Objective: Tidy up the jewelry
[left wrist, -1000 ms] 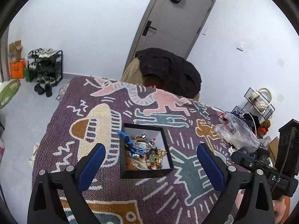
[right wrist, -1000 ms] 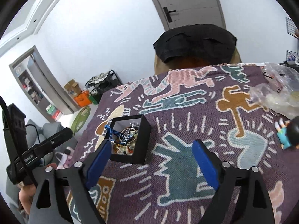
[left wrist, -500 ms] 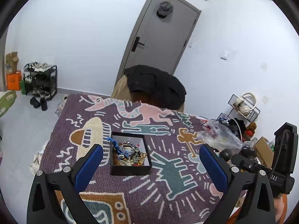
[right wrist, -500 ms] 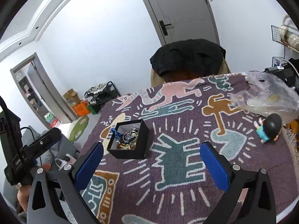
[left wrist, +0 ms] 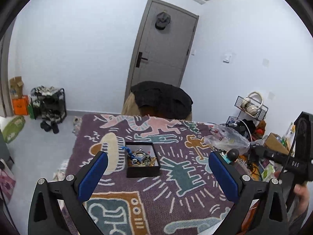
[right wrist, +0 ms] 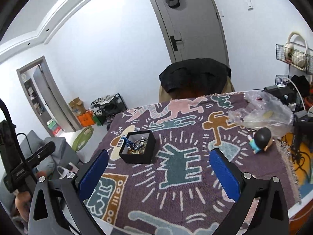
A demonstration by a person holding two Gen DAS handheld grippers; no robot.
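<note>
A small black open box (left wrist: 142,169) holds a tangled heap of jewelry (left wrist: 139,155) with a blue piece hanging over its left rim. It stands on a table under a purple patterned cloth (left wrist: 176,195). The box also shows in the right wrist view (right wrist: 138,155), with its jewelry (right wrist: 138,145). My left gripper (left wrist: 158,173) is open and empty, raised well above the table's near side. My right gripper (right wrist: 158,172) is open and empty, high above the cloth (right wrist: 176,186), to the right of the box.
A clear plastic bag (right wrist: 262,113) and a small doll figure (right wrist: 260,140) lie at the table's right side. A chair with a black garment (left wrist: 162,99) stands at the far edge. A wire basket, cables and boxes crowd the right. A shoe rack (left wrist: 49,103) stands by the wall.
Both grippers have risen and pulled back from the box, which now looks smaller and farther. Both stay open and empty. The box has not moved.
</note>
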